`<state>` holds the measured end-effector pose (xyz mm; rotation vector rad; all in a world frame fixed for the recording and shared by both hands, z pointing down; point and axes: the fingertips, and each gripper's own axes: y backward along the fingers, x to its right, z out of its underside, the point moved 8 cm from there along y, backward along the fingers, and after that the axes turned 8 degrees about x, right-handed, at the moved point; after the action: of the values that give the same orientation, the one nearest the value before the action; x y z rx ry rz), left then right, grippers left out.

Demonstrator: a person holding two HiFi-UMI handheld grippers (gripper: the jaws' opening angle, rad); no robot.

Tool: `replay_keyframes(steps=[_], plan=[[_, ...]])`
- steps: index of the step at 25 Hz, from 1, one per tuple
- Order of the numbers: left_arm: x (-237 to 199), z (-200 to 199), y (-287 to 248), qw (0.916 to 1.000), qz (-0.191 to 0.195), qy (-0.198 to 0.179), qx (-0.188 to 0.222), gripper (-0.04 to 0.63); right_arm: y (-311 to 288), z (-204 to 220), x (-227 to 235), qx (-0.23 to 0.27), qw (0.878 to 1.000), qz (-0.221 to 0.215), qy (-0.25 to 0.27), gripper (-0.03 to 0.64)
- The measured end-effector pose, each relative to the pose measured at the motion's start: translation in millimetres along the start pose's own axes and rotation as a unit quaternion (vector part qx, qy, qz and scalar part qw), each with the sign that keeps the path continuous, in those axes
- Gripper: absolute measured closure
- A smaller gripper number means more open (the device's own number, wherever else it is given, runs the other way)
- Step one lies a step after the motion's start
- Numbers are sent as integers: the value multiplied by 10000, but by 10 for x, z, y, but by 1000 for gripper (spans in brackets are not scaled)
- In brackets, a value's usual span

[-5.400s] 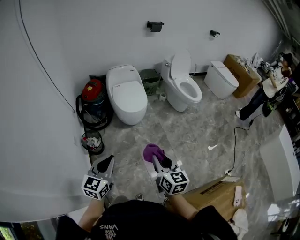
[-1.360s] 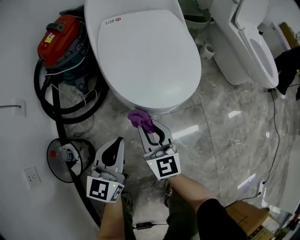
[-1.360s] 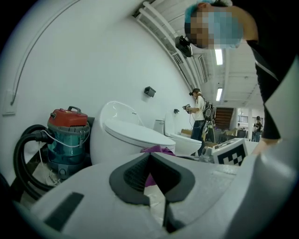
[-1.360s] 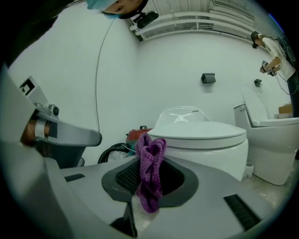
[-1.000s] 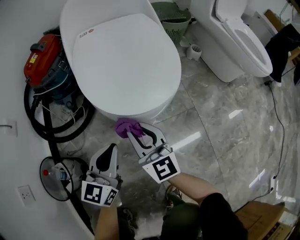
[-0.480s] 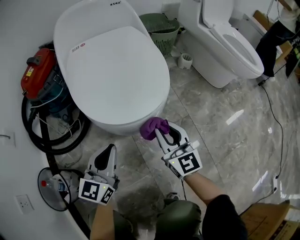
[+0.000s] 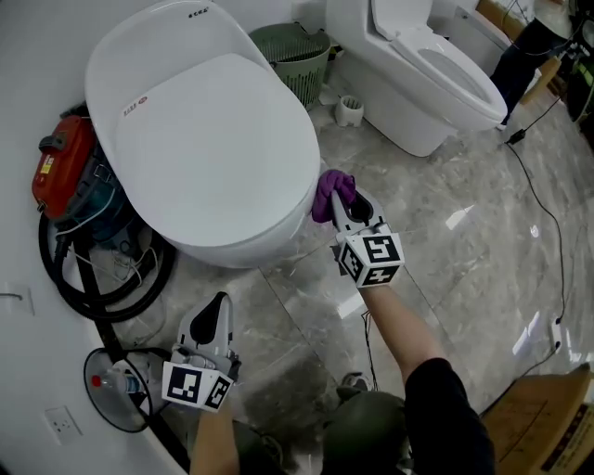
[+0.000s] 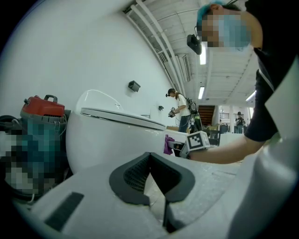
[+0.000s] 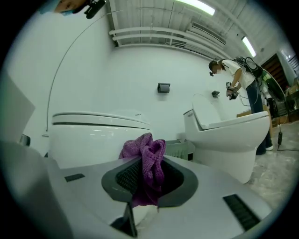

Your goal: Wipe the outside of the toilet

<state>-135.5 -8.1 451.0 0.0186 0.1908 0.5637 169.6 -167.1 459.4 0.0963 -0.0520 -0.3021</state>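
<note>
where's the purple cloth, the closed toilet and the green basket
cloth (image 7: 328, 192): head view, on its bunched top
toilet (image 7: 209, 139): head view, middle of the closed lid
basket (image 7: 306, 74): head view, on its slatted wall

The light is bright and even all around me. Long lamps (image 9: 201, 7) glow on the ceiling at twelve o'clock in the right gripper view and at one o'clock in the left one. In the head view the polished floor (image 7: 408, 278) throws back white glare at three and four o'clock. The toilet (image 7: 200, 139) gleams and lays only a soft shadow beneath its rim. Both gripper views bulge and bend towards a black round border. The cloth (image 9: 145, 163) shows sharp, with its weave plain, while the far hall looks hazy.
</note>
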Motion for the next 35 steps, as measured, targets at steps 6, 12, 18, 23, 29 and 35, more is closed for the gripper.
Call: replay_keyframes(steps=[6,12,18,23,29,35], plan=[[-41,-20,58,9997,129,-161,129,586,-2,-24,30,40,9995,304,51,535],[-132,24,90,9995,152,-267,115,586,627,-165,-312,281,9989,-181,317,535],[-248,54,81,9996,59,-255,119,586,1151,79,-1048,268,9860,-1452,779,535],[-210,64,70,9993,152,-312,113,586,1142,485,-1700,-227,9718,-2286,536,535],[-232,8,119,9992,84,-357,155,586,819,743,-2079,-215,9681,-2460,427,534],[-296,-7,154,9991,9,-413,133,586,647,810,-2002,-231,9714,-2315,476,534]])
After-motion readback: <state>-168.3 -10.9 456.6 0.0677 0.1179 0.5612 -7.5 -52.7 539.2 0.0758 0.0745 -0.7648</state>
